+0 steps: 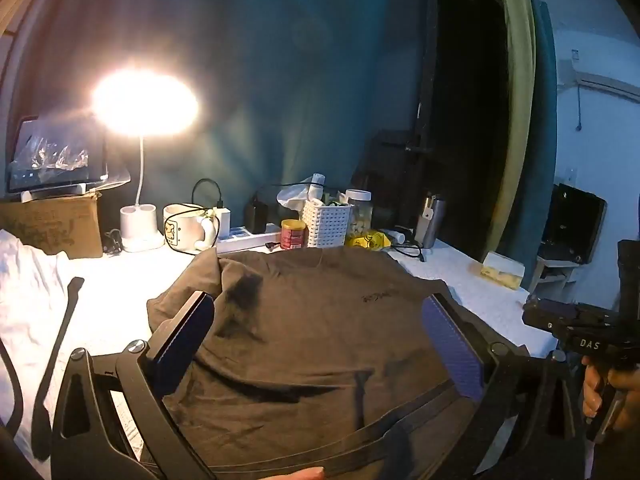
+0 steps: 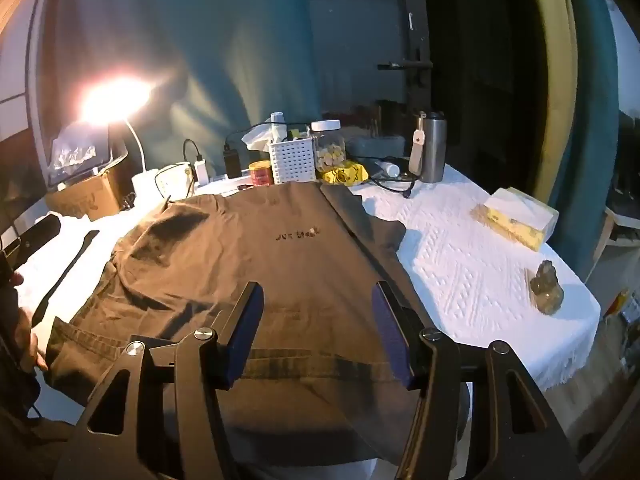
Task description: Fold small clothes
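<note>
The brown T-shirt (image 2: 256,264) is being kept spread flat on the white-clothed desk (image 2: 460,264) for folding; the left gripper (image 1: 320,328) and right gripper (image 2: 318,324) are being held above its near hem, jaws spread, pinching nothing.

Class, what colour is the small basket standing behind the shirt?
White, with a lattice pattern; the basket shows best in the right wrist view.
</note>
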Motion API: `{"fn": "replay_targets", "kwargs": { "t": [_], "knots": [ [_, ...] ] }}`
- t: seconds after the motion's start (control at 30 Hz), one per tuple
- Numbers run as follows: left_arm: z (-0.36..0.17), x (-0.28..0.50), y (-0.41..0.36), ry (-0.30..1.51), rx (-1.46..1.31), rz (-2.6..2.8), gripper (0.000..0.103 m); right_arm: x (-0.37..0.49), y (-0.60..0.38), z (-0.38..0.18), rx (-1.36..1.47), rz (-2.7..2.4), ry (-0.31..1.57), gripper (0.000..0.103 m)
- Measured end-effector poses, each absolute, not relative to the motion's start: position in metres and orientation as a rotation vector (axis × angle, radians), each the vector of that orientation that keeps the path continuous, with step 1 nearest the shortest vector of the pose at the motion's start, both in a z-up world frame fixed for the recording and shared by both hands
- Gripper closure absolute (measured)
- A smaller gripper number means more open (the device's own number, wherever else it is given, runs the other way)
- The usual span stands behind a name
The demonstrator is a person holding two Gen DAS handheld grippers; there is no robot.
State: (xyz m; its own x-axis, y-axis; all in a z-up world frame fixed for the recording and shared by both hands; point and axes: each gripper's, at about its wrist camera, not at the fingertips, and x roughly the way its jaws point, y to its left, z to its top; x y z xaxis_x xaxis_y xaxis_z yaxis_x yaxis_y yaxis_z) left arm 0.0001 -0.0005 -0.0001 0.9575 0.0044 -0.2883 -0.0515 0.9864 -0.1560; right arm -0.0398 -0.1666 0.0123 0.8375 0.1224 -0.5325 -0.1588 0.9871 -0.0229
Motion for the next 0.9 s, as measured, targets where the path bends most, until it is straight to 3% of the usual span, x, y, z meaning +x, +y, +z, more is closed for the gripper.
{"fn": "replay_targets", "kwargs": {
  "t": [0.9],
  "knots": [
    [0.004, -0.007, -0.010, 0.316, -0.131, 0.020, 0.000, -0.036, -0.162, 0.025, -0.077, 0.151, 0.531, 0.044]
  ]
}}
